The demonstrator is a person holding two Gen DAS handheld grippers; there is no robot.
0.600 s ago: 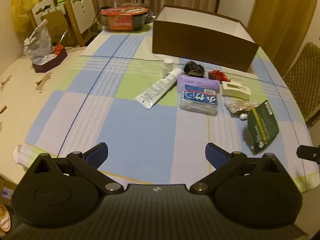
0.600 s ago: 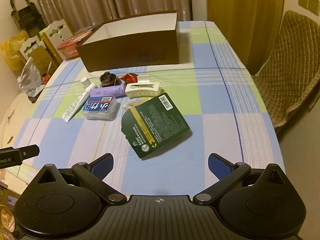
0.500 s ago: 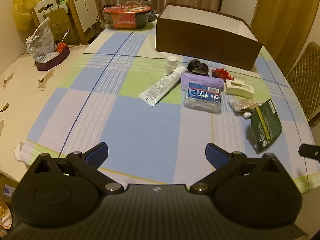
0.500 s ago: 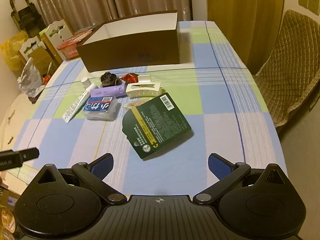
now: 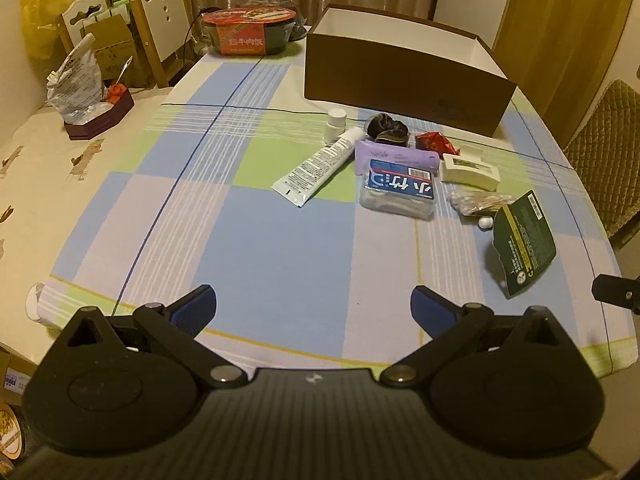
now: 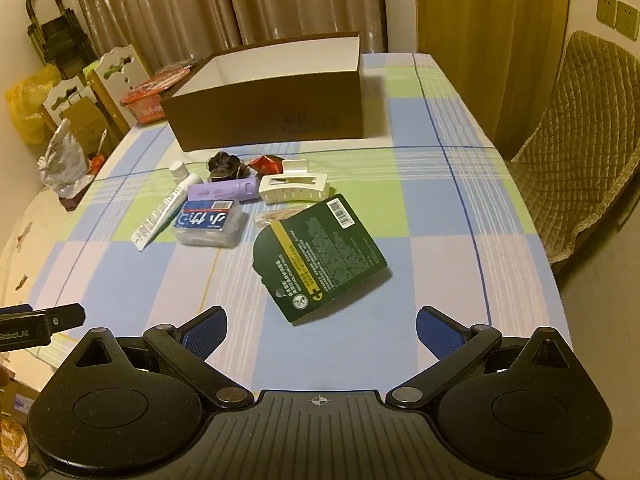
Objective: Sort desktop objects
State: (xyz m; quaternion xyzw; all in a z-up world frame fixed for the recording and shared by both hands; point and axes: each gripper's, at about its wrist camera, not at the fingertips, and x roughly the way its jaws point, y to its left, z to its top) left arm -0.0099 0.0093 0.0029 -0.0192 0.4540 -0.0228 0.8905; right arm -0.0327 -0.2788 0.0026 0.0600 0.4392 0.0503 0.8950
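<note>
Both tongs, left (image 5: 313, 308) and right (image 6: 321, 330), gape wide and empty; the green card packet (image 6: 320, 256) at frame centre looks light, stiff, best pinched by its edge.

1. The open brown cardboard box with a white inside (image 6: 272, 108) stands far ahead of the right claw; its near wall hides its floor, so what it holds cannot be told.
2. The dark green printed card packet (image 6: 320, 258), just ahead of that claw, carries print too small to read.
3. The thin brown sticks in clear wrap (image 6: 280, 215) are partly hidden behind the packet's far edge.
4. To the right of the left claw, a black bar (image 5: 618, 298) is cut off by the picture's edge.
5. The quilted tan chair (image 6: 580, 152), right of the right claw, is cut off at the frame.
</note>
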